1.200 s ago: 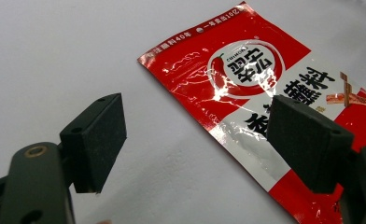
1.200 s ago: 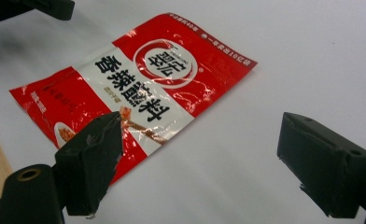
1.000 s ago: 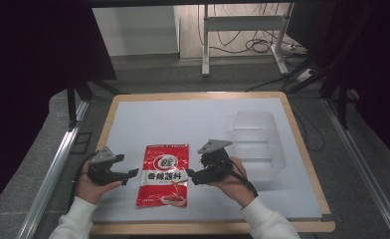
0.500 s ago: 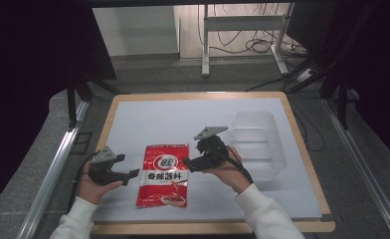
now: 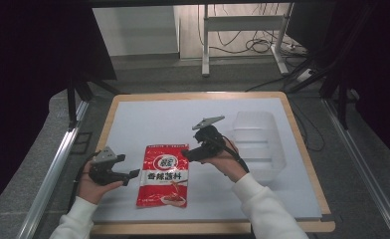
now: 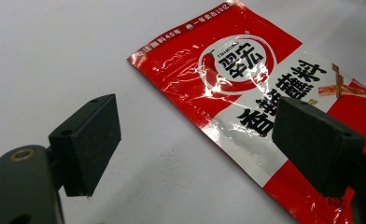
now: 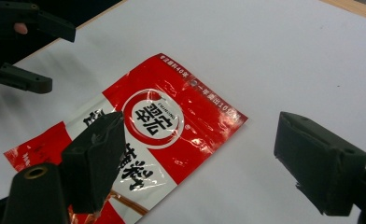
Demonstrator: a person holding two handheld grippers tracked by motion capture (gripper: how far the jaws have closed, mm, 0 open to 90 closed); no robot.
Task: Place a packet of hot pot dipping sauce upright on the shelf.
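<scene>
A red and white seasoning packet point(image 5: 164, 175) with black Chinese print lies flat on the white table top point(image 5: 148, 124). My left gripper point(image 5: 132, 175) rests low at the packet's left edge, open, with the packet point(image 6: 265, 93) ahead between and beyond its jaws. My right gripper point(image 5: 185, 153) hovers raised above the packet's upper right corner, open and holding nothing. In the right gripper view the packet point(image 7: 158, 126) lies below the spread jaws, and the left gripper point(image 7: 55, 56) shows at the top left.
A clear plastic bin point(image 5: 257, 142) stands on the table right of the right hand. The white surface sits in a wooden frame point(image 5: 302, 149), with metal rails point(image 5: 48, 174) at both sides and cables on the floor beyond.
The right gripper has lifted off the packet's right edge and moved up and away from the person. The left gripper and the packet have stayed put.
</scene>
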